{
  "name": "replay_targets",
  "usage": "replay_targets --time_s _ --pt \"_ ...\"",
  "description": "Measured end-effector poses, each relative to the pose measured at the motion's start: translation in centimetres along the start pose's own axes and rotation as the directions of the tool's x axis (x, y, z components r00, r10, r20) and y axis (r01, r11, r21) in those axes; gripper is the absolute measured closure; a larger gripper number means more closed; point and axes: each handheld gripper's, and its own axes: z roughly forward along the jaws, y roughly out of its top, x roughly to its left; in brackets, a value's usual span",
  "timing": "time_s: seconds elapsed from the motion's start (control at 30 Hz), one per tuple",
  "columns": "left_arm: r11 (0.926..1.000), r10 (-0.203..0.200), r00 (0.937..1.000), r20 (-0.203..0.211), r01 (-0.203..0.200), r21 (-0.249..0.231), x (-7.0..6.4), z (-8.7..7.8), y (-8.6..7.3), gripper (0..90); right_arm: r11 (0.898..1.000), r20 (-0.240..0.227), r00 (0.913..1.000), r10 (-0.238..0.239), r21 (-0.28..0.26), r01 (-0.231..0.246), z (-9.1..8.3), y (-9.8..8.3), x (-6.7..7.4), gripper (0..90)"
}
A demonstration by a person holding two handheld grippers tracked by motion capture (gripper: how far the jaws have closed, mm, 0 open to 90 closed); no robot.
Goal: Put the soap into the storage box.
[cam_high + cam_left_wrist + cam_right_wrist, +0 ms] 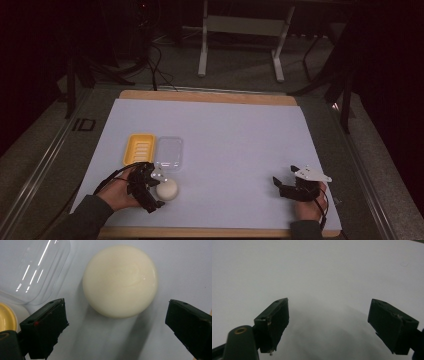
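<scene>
**Soap sits loose on the sheet, both grippers wide open**

Nearest the person, the left gripper [156, 192] hangs over the bottom-left part of the white sheet [235, 145], jaws spread wide. The round cream soap [166, 189] lies on the sheet just past the jaw tips; in the left gripper view the soap [120, 281] sits ahead of the gap and the pads aren't touching it. So nothing is gripped there.

Over on the right, the right gripper [282, 181] hovers near the bottom-right corner of the sheet, well apart from everything else. Its jaws are spread too, and the right gripper view has bare white sheet [317, 272] between them.

Room-wise, the whole middle of the sheet between the two hands is free, and so is the far half. The wooden table edge [210, 96] peeks out beyond the sheet's far side.

A bit farther than the soap, the clear plastic lid [168, 153] lies just beside it, looking empty. Touching the lid's left side is the yellow soap dish [139, 149], ribbed bottom showing, nothing in it. Beyond the table it's dark floor.
</scene>
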Motion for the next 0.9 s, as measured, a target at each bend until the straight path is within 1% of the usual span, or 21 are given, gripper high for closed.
replay_targets --time_s 0.1,0.13,0.6,0.63,0.9 --pt "1.0000 0.000 1.0000 0.000 0.000 0.005 0.0 0.0 0.1 3.7 1.000 0.000 1.0000 -0.001 -0.002 0.001 0.0 0.0 0.0 17.2" --pt "1.0000 0.007 1.0000 -0.001 -0.007 0.006 0.0 0.1 0.3 3.7 1.000 0.000 1.0000 -0.001 -0.002 0.001 0.0 0.0 0.0 17.2" --pt "0.9992 0.030 0.9995 0.004 -0.030 0.027 -0.2 0.7 1.0 3.2 1.000 -0.001 1.0000 0.000 -0.003 0.000 0.0 0.0 0.0 17.2" --pt "0.9988 0.035 0.9994 0.006 -0.035 0.034 -0.2 0.8 1.1 3.2 1.000 -0.001 1.0000 0.000 -0.003 0.000 0.0 0.0 0.0 17.2" --pt "0.9982 0.047 0.9988 0.011 -0.047 0.036 -0.1 1.1 1.6 3.2 1.000 -0.003 1.0000 0.001 -0.005 -0.001 0.0 0.0 0.0 17.2"
